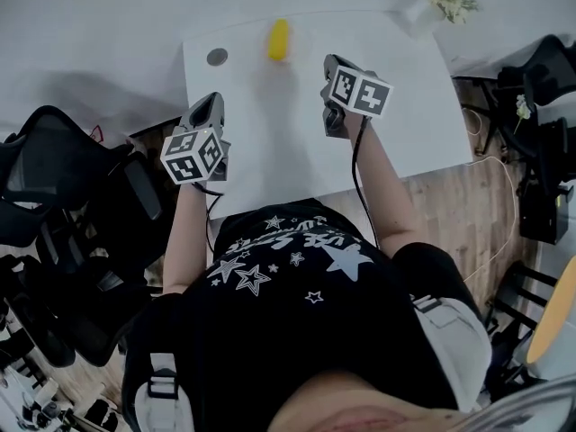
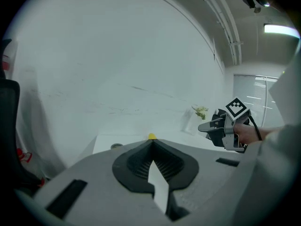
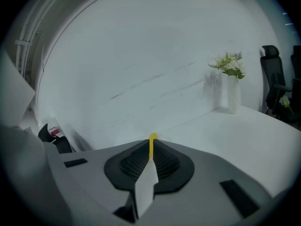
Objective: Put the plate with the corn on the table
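A yellow corn cob (image 1: 279, 40) lies at the far middle of the white table (image 1: 405, 106); I cannot make out a plate under it. It peeks just over the jaws in the left gripper view, corn (image 2: 151, 136), and in the right gripper view, corn (image 3: 153, 136). My left gripper (image 1: 212, 104) hovers over the table's near left part, jaws together, nothing in them. My right gripper (image 1: 331, 61) hangs to the right of the corn and nearer to me, shut and empty. In the left gripper view the right gripper (image 2: 203, 126) shows in mid-air.
A small grey disc (image 1: 217, 57) lies left of the corn. A white vase with flowers (image 1: 447, 1) stands at the far right. Black office chairs (image 1: 54, 196) crowd the table's left side, and another chair (image 1: 549, 70) stands at the right. A white wall is behind the table.
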Demonstrator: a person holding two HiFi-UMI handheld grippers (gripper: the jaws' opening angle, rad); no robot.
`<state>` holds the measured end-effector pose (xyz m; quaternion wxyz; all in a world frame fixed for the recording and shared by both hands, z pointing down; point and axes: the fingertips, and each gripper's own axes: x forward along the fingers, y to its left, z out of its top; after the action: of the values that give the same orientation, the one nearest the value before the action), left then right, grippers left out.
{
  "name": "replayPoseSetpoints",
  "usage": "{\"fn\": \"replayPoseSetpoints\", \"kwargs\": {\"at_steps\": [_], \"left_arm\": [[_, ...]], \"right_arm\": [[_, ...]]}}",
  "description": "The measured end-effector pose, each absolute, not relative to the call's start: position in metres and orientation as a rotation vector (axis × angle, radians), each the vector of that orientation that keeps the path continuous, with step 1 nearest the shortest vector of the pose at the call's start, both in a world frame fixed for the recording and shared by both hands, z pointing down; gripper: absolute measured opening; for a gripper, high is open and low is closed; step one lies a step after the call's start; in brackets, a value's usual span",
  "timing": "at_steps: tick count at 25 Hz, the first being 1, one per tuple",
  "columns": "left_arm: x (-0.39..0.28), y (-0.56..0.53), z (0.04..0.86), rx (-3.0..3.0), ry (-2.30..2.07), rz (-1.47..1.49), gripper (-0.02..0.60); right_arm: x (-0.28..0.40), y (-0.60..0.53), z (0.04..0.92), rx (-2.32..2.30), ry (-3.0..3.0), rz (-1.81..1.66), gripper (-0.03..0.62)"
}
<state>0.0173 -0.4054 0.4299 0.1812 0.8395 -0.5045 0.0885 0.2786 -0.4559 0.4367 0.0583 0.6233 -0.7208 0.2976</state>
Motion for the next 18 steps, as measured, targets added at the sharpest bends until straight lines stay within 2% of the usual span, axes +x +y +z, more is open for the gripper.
{"fn": "replayPoseSetpoints", "kwargs": {"at_steps": [9,18], "left_arm": [[-0.027,-0.365,0.439,2.416,-1.266,0.261,0.006],[-0.084,-0.322,0.446,2.441,-1.127,0.250,0.006]], "right_arm": [[0.240,-0.382,0.432,2.049,-2.107,0.903,0.006],[0.169,-0.304,0.437,2.076,-2.053,0.911,0.006]]}}
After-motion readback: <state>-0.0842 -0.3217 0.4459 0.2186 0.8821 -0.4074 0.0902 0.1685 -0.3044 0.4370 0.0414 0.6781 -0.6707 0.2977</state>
